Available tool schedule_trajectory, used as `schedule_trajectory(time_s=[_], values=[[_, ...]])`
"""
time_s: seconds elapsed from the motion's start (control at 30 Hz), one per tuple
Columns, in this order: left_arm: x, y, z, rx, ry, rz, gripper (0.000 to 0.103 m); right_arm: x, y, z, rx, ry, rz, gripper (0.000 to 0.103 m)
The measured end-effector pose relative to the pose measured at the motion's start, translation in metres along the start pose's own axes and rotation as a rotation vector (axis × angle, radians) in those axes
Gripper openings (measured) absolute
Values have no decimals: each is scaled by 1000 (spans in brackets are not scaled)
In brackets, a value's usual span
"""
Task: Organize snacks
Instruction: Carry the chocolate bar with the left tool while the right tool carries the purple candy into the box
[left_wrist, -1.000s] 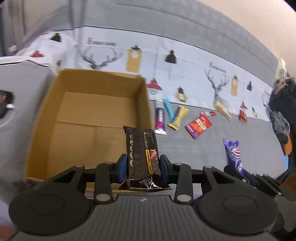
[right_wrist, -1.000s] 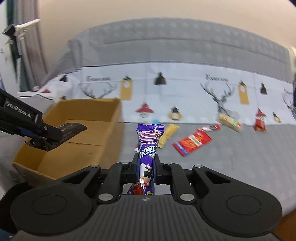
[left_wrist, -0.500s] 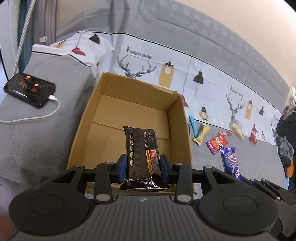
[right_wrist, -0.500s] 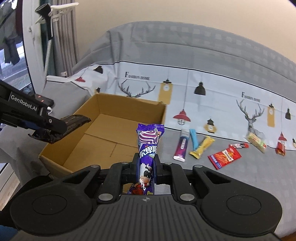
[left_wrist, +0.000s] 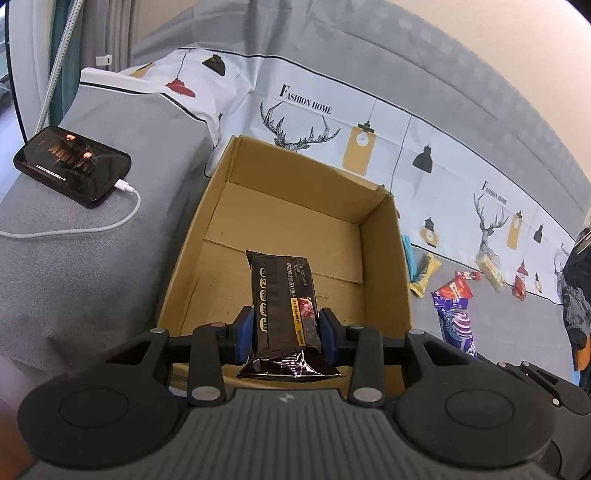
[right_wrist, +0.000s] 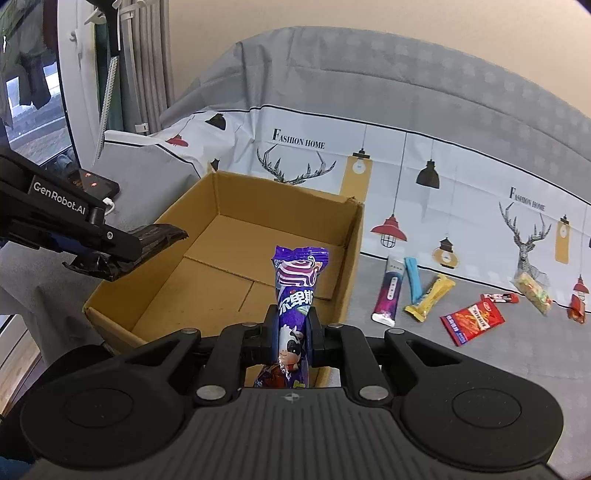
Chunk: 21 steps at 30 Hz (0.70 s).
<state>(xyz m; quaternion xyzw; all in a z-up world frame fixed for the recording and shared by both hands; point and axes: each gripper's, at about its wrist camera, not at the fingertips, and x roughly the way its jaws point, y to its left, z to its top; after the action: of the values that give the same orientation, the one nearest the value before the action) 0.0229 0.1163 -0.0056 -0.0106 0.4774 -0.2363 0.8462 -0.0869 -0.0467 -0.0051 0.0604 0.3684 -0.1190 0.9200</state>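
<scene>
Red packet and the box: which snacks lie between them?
Right wrist view: a purple tube, a blue stick and a yellow bar lie between the red packet and the box.

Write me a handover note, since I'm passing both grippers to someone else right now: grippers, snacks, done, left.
Left gripper: shut on black snack pack, over the cardboard box.
Right gripper: shut on purple candy pack, at the box's near edge.
Done: nothing in the box yet.
Left: drop both packs in, then collect the loose snacks on the bed, including the red packet, yellow bar, blue stick.
</scene>
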Motion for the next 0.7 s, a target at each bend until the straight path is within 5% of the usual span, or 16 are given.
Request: schedule_trajectory(time_s=[0.7], values=[[52, 18, 17, -13, 70, 37, 42, 54, 14, 12, -19, 76, 51, 14]])
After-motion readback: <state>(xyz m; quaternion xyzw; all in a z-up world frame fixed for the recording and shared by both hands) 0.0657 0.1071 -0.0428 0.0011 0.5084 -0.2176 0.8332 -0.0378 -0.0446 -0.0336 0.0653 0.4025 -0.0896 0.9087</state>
